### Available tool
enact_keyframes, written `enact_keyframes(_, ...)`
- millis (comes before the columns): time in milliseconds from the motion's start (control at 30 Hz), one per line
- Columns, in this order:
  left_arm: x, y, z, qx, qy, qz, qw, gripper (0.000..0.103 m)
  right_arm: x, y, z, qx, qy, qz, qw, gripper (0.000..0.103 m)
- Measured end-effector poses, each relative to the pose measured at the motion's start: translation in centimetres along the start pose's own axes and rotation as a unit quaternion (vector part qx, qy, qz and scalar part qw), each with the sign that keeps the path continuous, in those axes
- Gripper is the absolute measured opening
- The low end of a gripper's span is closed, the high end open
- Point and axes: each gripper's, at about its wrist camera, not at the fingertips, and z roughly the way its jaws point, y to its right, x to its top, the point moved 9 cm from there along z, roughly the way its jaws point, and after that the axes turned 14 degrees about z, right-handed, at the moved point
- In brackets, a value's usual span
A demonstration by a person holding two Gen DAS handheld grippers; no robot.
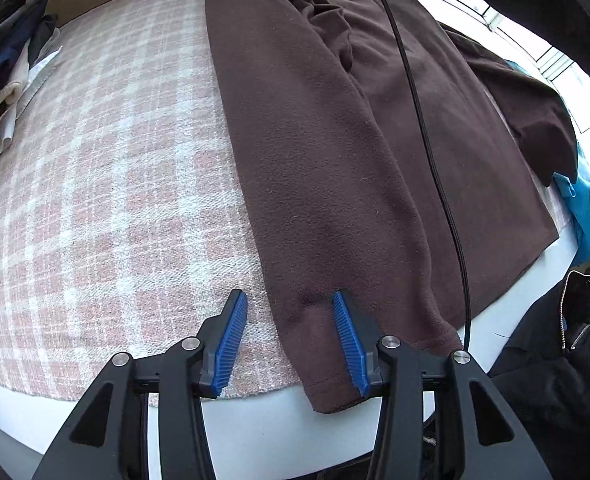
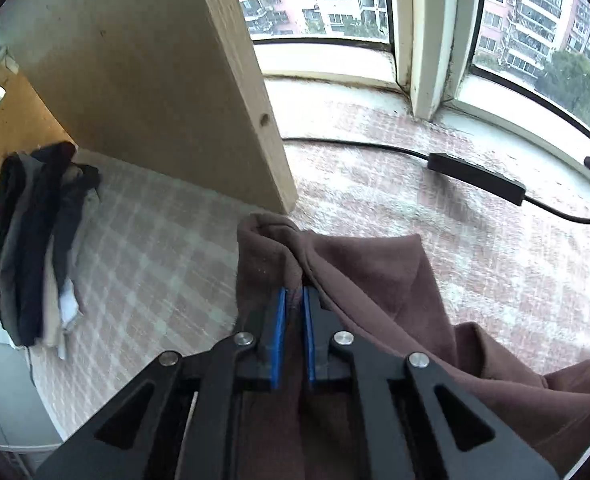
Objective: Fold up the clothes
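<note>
A brown fleece top [image 1: 335,128] lies stretched along a checked pink-and-white cloth [image 1: 95,200] that covers a wide flat surface. Its nap is soft and matte, with faint lint on it. One long sleeve [image 1: 315,280] runs down the near side, and its hemmed cuff hangs just over the cloth's edge.

The left gripper [image 1: 291,340] hovers over that cuff with its jaws spread. One ribbed blue pad [image 1: 347,340] sits over the sleeve and the other over the checked cloth; neither pad presses on the fabric. A thin black cable [image 1: 423,120] crosses the top lengthwise.

In the right wrist view, the right gripper [image 2: 293,332] has its blue pads pressed nearly together, pinching a bunched fold of the brown top, which rises in a soft peak above the fingertips and drapes away to the right in loose folds.

Beyond the top, a pile of dark and pale folded clothes [image 2: 35,240] sits at the far left of the cloth, beside an upright board of pale wood [image 2: 155,80]. A black box on a cable [image 2: 475,178] lies near the window sill [image 2: 335,68]. A blue garment [image 1: 579,204] peeks out from under the top's far side.
</note>
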Motion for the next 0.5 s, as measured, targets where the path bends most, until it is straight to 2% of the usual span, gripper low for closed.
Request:
enact_keyframes(100,-0.3,-0.2,-0.2,0.000,0.001,0.003,1.0000,0.045,-0.4,-0.3,-2.7,-0.050,0.045,-0.039,0.997,0.022)
enact_keyframes(167,-0.5,-0.4,-0.3,0.000,0.002,0.005,1.0000,0.045,-1.8,-1.3,-4.8,-0.047,0.059,-0.057,0.996,0.027)
enact_keyframes(200,-0.7,-0.6,-0.4,-0.001,0.001,0.003,1.0000,0.045,-3.3,-2.2,-5.5,-0.024,0.044,-0.074,0.996,0.035)
enact_keyframes(300,-1.1,-1.3,-1.1,0.006,0.000,-0.004,1.0000,0.045,-9.4,-4.0,-6.4,0.005,-0.008,-0.118,0.993,0.037)
enact_keyframes(400,-1.2,-1.8,-2.8,0.027,0.019,0.002,0.9994,0.042,-15.5,-3.8,-5.8,-0.001,-0.035,-0.152,0.988,0.037)
enact_keyframes(500,-1.0,-0.3,-3.5,0.007,0.042,0.023,0.9988,0.042,-18.9,-2.7,-3.8,-0.020,-0.043,-0.151,0.987,0.038)
